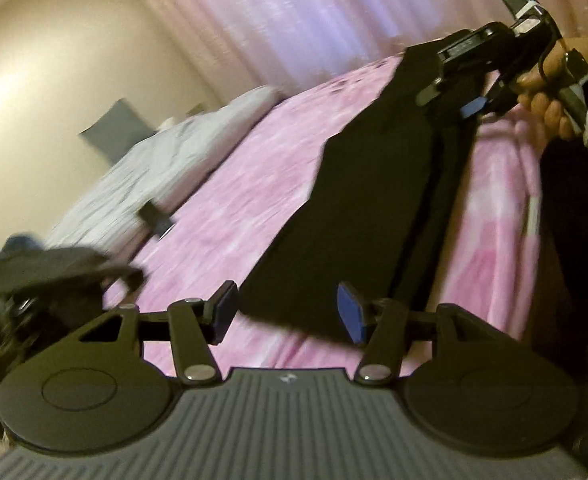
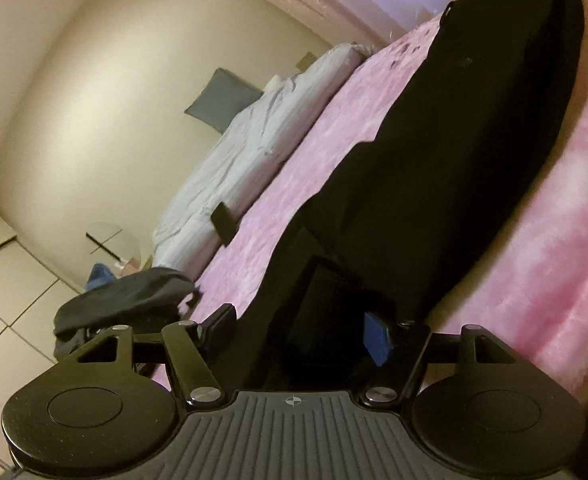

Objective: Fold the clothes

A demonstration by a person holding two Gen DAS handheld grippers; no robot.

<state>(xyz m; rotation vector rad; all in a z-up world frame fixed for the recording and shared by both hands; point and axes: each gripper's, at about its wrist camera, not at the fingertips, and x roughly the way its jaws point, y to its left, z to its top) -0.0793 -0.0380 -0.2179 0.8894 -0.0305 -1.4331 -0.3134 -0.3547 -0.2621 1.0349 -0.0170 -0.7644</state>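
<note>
Long black trousers (image 1: 374, 200) lie stretched out on a pink bedspread (image 1: 253, 200). My left gripper (image 1: 287, 314) hovers at their near end. Its blue pads (image 1: 350, 314) stand apart, with the cloth's edge lying between them untouched. At the far end, a hand (image 1: 550, 80) holds my right gripper (image 1: 452, 100) just above the trousers, jaws apart. In the right wrist view the trousers (image 2: 434, 160) run away from the right gripper (image 2: 300, 332). A loose fold of black cloth sits between its spread fingers, and the blue pad (image 2: 378, 340) is bare.
A crumpled grey-white duvet (image 2: 233, 160) and a grey pillow (image 2: 217, 100) lie beyond the pink bedspread (image 2: 554, 240). A small black object (image 2: 223, 224) rests at the duvet's edge. A heap of dark clothes (image 2: 125, 300) sits off the bed's corner above a tiled floor (image 2: 9, 304). Pink curtains (image 1: 314, 12) hang behind.
</note>
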